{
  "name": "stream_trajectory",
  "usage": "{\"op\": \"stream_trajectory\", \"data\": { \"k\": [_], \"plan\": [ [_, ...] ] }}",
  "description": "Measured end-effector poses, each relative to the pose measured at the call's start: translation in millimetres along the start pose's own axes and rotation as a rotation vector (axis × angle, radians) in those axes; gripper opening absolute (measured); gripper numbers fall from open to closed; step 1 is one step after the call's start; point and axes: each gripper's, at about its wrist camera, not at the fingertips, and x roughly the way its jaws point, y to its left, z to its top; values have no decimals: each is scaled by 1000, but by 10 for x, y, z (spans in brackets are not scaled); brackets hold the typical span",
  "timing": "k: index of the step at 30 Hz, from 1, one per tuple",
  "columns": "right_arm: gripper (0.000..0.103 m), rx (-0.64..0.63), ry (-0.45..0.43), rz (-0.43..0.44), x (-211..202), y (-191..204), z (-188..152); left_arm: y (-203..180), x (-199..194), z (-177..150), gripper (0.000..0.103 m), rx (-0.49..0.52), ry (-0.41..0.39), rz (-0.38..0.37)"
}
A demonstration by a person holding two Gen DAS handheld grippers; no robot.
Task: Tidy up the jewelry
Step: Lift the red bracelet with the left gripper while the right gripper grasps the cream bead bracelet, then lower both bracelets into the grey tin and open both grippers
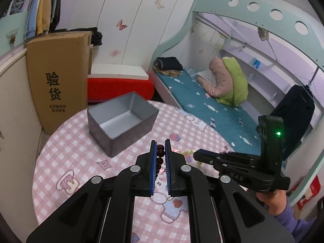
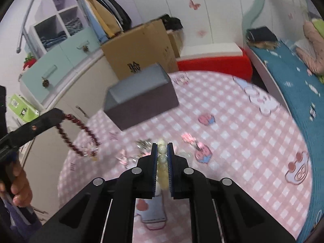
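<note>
Left gripper [image 1: 160, 148]: narrow, blue pads pinching dark red beads [image 1: 160, 154]. From the right wrist view the strand [image 2: 78, 135] hangs as a loop from the tip, clear of the table, long axis running down and rightward toward the cloth; its lowest part is blurred.

Right gripper [image 2: 162, 149]: narrow, clamped on pale beads [image 2: 162, 151], a cream-green strand running lengthwise between the fingers, along their axis. From the left wrist view this gripper [image 1: 197, 155] points leftward, toward the left gripper, with pale beads [image 1: 187, 152] just beyond its tip; whether they touch the cloth cannot be told.

Box [image 1: 121, 121]: grey, rectangular, open at the top, interior bare in the left view. It stands on the table beyond both grippers, long axis running diagonally, one corner toward the left gripper.

Table [image 1: 66, 154]: round, pink checked cloth with cartoon prints.

Carton [image 1: 57, 77]: brown, upright, printed characters, behind the table's edge.

Bed [image 1: 212, 105]: teal sheet, right of the table.
</note>
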Motion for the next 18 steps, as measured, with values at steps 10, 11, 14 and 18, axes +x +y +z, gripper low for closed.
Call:
{"op": "stream_trajectory", "data": {
  "k": [10,11,14,18],
  "plan": [
    [9,-73,-85,30,-181,282,554,-122,-105,502,8,86,-44,-6],
    [9,-78,-92,31,-173,312,628,-108,-92,566,8,85,-46,-5],
    [9,-82,-110,43,-123,385,859,3,8,767,8,62,-36,7],
    [9,-92,-127,44,-18,474,1115,165,169,951,8,26,-10,-9]
  ]
}}
